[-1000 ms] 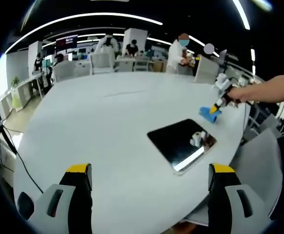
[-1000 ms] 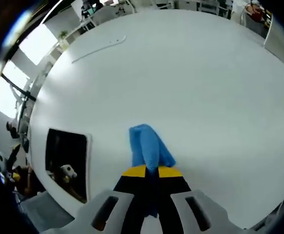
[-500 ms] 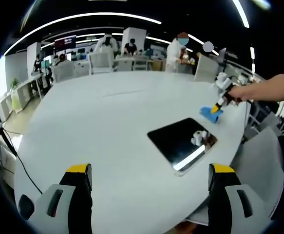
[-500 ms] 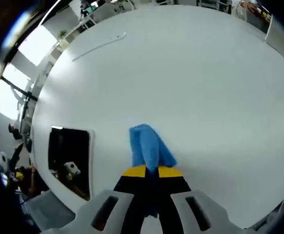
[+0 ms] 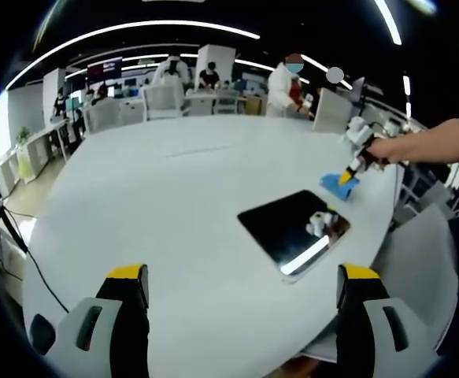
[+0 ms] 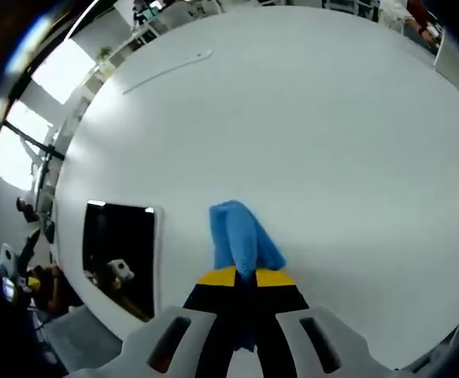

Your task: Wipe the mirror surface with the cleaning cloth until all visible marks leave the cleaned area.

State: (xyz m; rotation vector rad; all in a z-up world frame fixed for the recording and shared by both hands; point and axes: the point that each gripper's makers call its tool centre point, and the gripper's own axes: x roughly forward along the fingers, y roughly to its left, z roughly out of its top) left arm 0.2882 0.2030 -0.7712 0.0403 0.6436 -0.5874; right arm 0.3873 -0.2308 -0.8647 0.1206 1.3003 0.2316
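1. While the right gripper [image 6: 241,277] is pinching the blue cleaning cloth [image 6: 241,236] between closed jaws, the cloth is hanging just beside the mirror [image 6: 121,252], not on it; the step in hand looks like the carry across to the glass.
2. To do it well, the cloth's free end should be landing flat on the glass near one edge, then sweeping in overlapping passes, with the grip kept firm so the fold is not slipping out.
3. The left gripper [image 5: 241,295] is hovering with jaws wide apart, holding nothing, well back from the mirror [image 5: 294,229].
4. The mirror is lying flat near the edge of the white table [image 5: 158,197], a dark rectangle reflecting ceiling light along one side; marks on it are too small to tell.
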